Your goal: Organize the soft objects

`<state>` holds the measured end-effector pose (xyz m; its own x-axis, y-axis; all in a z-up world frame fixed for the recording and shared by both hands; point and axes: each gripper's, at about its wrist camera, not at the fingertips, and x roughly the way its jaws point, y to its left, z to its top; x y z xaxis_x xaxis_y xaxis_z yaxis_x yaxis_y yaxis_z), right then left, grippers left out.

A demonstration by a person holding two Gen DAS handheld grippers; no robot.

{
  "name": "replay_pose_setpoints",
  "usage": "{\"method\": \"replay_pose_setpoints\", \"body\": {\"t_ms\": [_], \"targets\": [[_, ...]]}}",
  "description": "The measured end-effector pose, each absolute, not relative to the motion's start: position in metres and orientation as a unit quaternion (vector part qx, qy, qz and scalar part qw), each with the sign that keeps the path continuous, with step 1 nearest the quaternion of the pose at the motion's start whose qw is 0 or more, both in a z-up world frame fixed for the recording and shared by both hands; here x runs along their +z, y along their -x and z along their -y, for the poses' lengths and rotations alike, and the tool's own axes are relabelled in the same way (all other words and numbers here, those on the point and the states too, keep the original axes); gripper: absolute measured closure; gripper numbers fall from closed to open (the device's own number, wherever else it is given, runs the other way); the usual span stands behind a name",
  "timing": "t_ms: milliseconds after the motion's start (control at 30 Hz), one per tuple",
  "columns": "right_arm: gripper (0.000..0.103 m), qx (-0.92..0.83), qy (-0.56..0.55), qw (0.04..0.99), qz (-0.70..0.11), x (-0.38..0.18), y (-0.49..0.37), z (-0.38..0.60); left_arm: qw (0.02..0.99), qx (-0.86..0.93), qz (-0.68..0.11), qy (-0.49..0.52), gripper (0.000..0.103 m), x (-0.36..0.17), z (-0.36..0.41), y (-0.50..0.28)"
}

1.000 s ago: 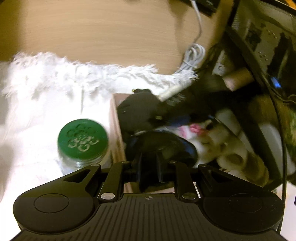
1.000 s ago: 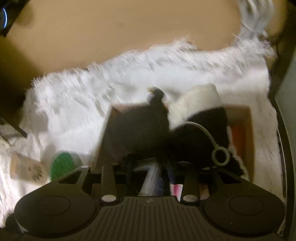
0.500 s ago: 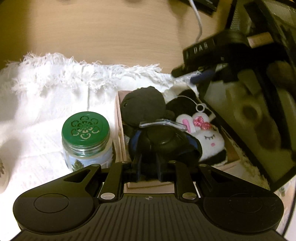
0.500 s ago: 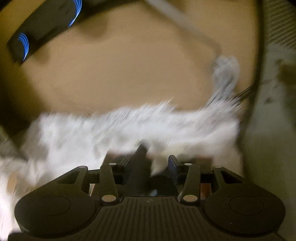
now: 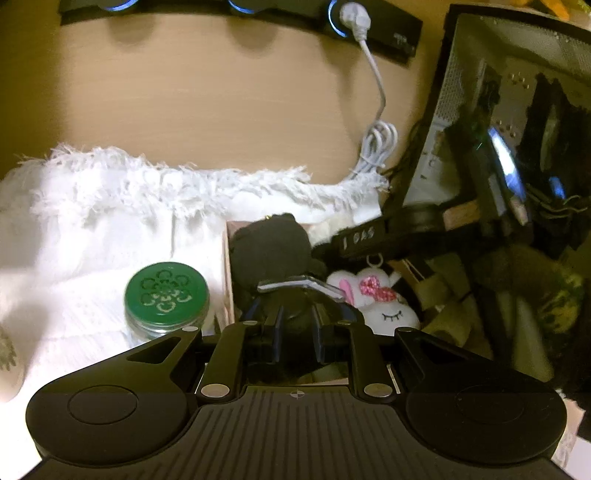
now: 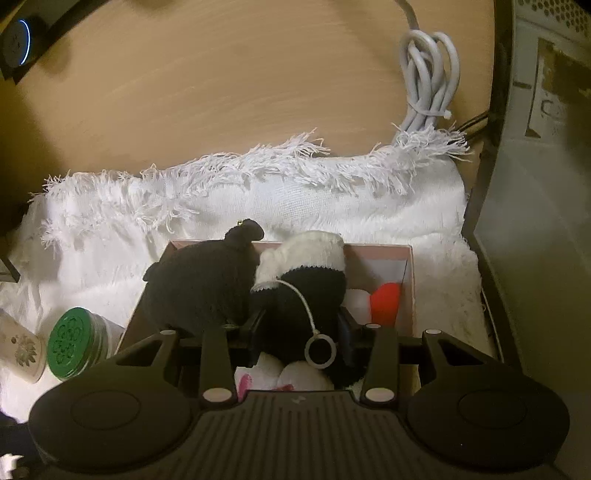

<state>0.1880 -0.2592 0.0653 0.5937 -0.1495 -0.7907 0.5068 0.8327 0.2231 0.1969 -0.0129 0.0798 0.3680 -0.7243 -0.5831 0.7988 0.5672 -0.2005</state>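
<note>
A pink box (image 6: 373, 250) on a white fringed cloth (image 6: 221, 199) holds several soft toys. A dark plush (image 6: 199, 284) lies at its left, a black-and-white plush (image 6: 306, 273) with a white ring loop beside it, and a white bunny plush (image 5: 384, 306) with a pink bow. My left gripper (image 5: 295, 332) is shut on a dark toy with a grey flap (image 5: 303, 288) at the box's near edge. My right gripper (image 6: 299, 339) has its fingers around the black-and-white plush. It also shows in the left wrist view as a black bar (image 5: 369, 240) over the box.
A green-lidded glass jar (image 5: 166, 295) stands left of the box, a patterned white container (image 6: 22, 350) beyond it. A coiled white cable (image 6: 428, 85) lies on the wooden table. A power strip (image 5: 236, 11) is at the back. A dark PC case (image 5: 498, 129) stands right.
My right gripper dropped back down over the box onto the black-and-white plush. My left gripper stayed over the box's near edge, and its view tilted up a little.
</note>
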Motion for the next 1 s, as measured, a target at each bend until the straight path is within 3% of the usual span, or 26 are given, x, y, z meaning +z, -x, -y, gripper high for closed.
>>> {"method": "replay_pose_setpoints", "body": {"t_ms": [133,200,267,600,733,900,1000], "targets": [[0.059,-0.194,-0.224,0.873,-0.388,0.092,-0.165,0.252,0.821,-0.456,-0.332,-0.088,0.081,0.070,0.033,-0.200],[0.049,-0.195,-0.232,0.877,-0.374,0.106,-0.146,0.245,0.818,-0.452,-0.345,-0.085,0.064,0.062,0.039,-0.205],[0.048,-0.198,-0.220,0.881,-0.370,0.116,-0.128,0.235,0.818,-0.444,-0.356,-0.079,0.057,0.058,0.044,-0.207],[0.045,-0.168,-0.147,0.903,-0.368,0.119,-0.086,0.215,0.842,-0.391,-0.366,-0.072,0.055,0.060,0.052,-0.197],[0.044,-0.130,-0.110,0.914,-0.369,0.112,-0.077,0.204,0.858,-0.360,-0.364,-0.036,0.061,0.064,0.047,-0.189],[0.034,-0.064,-0.043,0.936,-0.344,0.107,-0.061,0.185,0.895,-0.313,-0.318,-0.012,0.061,0.079,0.016,-0.157],[0.033,-0.006,-0.037,0.938,-0.345,0.098,-0.049,0.177,0.920,-0.258,-0.295,0.004,0.061,0.080,-0.016,-0.117]]}}
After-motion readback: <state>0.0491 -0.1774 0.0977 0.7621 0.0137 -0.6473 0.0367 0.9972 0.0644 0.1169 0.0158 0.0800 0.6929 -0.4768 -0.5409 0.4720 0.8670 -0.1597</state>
